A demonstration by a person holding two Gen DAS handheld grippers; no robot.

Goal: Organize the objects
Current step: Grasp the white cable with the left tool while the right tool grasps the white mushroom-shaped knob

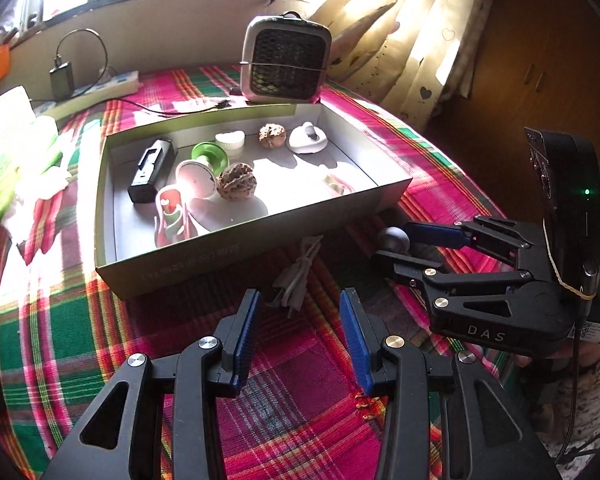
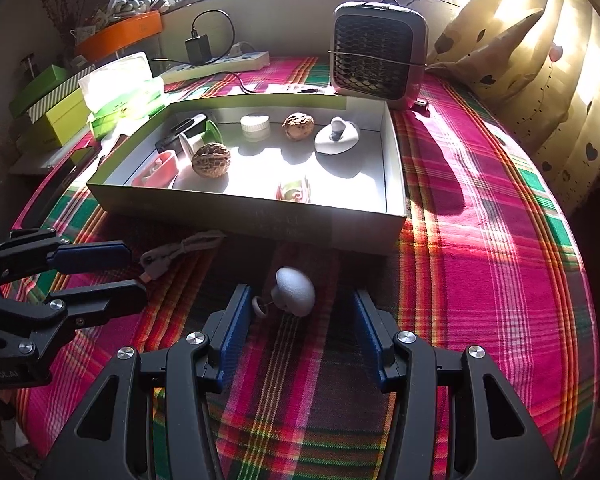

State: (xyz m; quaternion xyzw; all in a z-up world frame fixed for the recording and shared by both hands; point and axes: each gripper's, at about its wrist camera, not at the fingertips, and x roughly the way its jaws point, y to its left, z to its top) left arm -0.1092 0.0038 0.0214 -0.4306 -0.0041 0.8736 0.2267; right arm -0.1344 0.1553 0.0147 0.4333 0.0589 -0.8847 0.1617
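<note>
Right wrist view shows the right gripper (image 2: 298,320) parted around a grey knob (image 2: 295,291) without touching; the left gripper (image 1: 299,322) gapes empty above the plaid cloth (image 1: 292,380).

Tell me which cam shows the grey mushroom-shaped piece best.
Right wrist: the grey mushroom-shaped piece lies whole on the cloth between its open tongs. The left wrist view shows only its cap, partly hidden by the right tongs.

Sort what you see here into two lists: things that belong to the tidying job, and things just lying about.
Job: box, walnuts, grey knob between the right gripper fingers, cord near the left gripper.

Lying about: fan, power strip, tissue pack, curtain.
</note>
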